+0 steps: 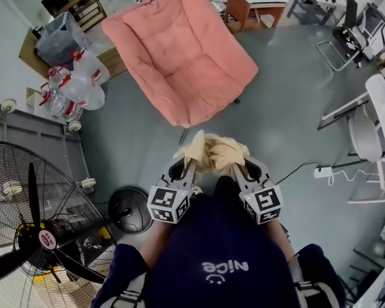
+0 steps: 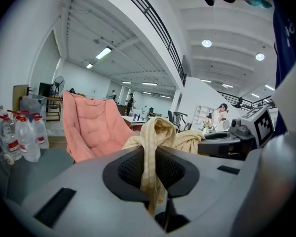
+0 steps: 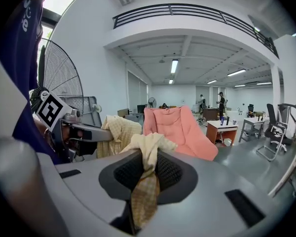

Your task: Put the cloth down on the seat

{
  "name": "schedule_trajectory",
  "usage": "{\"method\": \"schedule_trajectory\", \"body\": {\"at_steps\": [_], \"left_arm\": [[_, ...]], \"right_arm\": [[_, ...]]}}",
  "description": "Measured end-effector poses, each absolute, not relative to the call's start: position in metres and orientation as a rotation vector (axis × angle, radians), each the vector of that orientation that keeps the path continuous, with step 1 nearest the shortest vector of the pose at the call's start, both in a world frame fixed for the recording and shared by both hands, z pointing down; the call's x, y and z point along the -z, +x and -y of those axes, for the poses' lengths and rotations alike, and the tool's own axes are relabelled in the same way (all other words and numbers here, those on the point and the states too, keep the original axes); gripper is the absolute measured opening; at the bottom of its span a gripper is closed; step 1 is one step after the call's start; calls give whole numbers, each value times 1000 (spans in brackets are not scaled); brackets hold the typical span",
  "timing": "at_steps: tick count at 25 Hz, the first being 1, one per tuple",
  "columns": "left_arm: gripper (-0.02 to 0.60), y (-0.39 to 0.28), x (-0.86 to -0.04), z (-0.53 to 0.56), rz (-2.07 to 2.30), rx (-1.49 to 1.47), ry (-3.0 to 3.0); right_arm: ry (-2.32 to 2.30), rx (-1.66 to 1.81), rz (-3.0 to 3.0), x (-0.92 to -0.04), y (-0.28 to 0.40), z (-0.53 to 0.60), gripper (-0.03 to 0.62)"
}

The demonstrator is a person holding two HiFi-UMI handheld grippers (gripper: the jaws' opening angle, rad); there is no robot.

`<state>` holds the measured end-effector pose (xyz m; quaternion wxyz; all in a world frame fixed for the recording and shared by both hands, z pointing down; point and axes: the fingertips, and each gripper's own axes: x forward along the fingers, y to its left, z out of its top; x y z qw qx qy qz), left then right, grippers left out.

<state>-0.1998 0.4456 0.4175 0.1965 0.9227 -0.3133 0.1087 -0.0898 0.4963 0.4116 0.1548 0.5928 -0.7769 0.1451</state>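
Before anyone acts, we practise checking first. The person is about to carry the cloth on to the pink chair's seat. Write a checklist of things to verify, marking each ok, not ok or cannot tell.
1. Grip of the left gripper on the cloth: ok, jaws closed on a fold.
2. Grip of the right gripper on the cloth: ok, jaws closed on a fold.
3. Cloth off the floor: ok, it sits bunched between both grippers.
4. Seat of the pink chair bare: ok.
5. Cloth above the seat: not ok, it is short of the chair's front edge.
6. Cloth away from the fan: ok, the fan stands off to the left.
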Motion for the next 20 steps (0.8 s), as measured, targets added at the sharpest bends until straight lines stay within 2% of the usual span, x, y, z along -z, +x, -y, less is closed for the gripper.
{"method": "schedule_trajectory", "body": {"at_steps": [13, 20], "left_arm": [[58, -192, -432, -368, 1076, -317, 2465], [58, -140, -430, -304, 1149, -354, 2421]], "right_arm": [[1531, -435, 2349, -428, -73, -395, 80], [1384, -448, 2434, -429, -23, -310, 80]]}}
